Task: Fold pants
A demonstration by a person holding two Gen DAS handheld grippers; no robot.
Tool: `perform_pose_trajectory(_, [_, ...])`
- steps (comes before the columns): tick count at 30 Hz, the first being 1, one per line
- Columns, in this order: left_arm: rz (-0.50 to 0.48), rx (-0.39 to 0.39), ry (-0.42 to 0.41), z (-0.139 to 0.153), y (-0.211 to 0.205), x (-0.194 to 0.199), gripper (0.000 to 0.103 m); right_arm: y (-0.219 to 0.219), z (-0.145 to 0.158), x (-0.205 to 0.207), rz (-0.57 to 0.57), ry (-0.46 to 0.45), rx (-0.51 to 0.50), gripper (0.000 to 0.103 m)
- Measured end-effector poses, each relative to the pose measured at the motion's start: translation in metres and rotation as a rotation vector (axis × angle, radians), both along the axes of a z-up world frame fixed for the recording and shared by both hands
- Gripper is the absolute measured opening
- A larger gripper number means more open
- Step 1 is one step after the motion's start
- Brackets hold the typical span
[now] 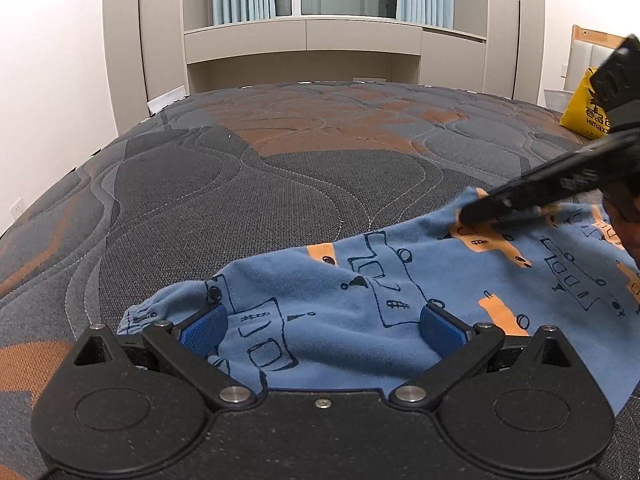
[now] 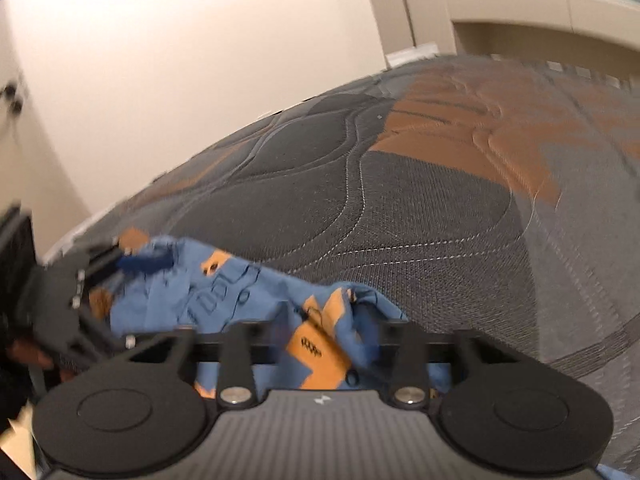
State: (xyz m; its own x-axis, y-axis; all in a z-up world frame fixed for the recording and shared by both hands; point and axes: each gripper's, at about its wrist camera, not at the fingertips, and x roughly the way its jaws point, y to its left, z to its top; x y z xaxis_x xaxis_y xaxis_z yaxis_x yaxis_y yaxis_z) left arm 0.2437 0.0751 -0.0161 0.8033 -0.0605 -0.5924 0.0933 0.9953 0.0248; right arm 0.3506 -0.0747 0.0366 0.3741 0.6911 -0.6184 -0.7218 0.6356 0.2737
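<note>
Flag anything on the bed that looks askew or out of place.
Only the pants: they lie rumpled across the bed, bunched where the right tool pinches them. Nothing is spilled or damaged.

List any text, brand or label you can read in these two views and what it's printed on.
"HIMAXX", cut off at the frame edge: on the yellow bag beside the bed.
Larger dark characters above it on the bag: partly hidden, unreadable.
Blue pants: drawn shapes only, no words.
Nothing else readable.

Yellow bag (image 1: 582, 108) reads "HIMAXX", partly hidden.
</note>
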Motion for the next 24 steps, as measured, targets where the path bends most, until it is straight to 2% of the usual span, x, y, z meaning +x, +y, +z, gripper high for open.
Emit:
perform_pose_trajectory(5, [-0.003,0.009,0.015,0.002,0.005,-0.005,0.102,0.001,0.005,0.015,-0.102,-0.092,-0.043,0.004])
perform_pose_trajectory(7, [0.007,0.045,0.012,0.004,0.007,-0.009,0.102,0.002,0.002,0.022,-0.13,-0.125,-0.087,0.002])
perform_pose_trajectory(9, [0.01,0.066,0.008,0.006,0.01,-0.014,0.102,-0.001,-0.005,0.033,-0.155,-0.101,-0.122,0.002])
perform_pose_trajectory(11, [0.016,0.072,-0.007,0.009,0.013,-0.022,0.103,-0.011,-0.005,0.033,-0.186,-0.102,-0.105,0.009])
perform_pose_trajectory(12, [0.036,0.088,-0.03,0.012,0.014,-0.029,0.102,-0.017,-0.003,0.027,-0.202,-0.122,-0.098,0.015])
perform_pose_trajectory(13, [0.054,0.109,-0.048,0.014,0.014,-0.035,0.103,-0.02,0.0,0.019,-0.208,-0.146,-0.099,0.032])
perform_pose_trajectory(14, [0.066,0.142,-0.062,0.015,0.015,-0.04,0.103,-0.024,0.004,0.009,-0.208,-0.178,-0.103,0.045])
perform_pose_trajectory(15, [0.078,0.192,-0.062,0.013,0.015,-0.045,0.103,-0.027,0.008,-0.006,-0.2,-0.217,-0.114,0.068])
perform_pose_trajectory(16, [0.091,0.245,-0.044,0.01,0.015,-0.046,0.103,-0.03,0.01,-0.019,-0.19,-0.248,-0.124,0.079])
perform_pose_trajectory(17, [0.096,0.282,-0.031,0.005,0.016,-0.047,0.103,-0.03,0.01,-0.035,-0.171,-0.28,-0.141,0.081])
perform_pose_trajectory(19, [0.105,0.256,-0.025,0.008,0.025,-0.052,0.103,-0.029,0.006,-0.064,-0.131,-0.329,-0.201,0.092])
perform_pose_trajectory(22, [0.135,0.235,0.017,0.015,0.041,-0.056,0.103,-0.026,-0.009,-0.1,-0.127,-0.393,-0.331,0.095])
perform_pose_trajectory(24, [0.157,0.225,0.045,0.016,0.052,-0.06,0.103,-0.03,-0.021,-0.115,-0.165,-0.435,-0.432,0.1])
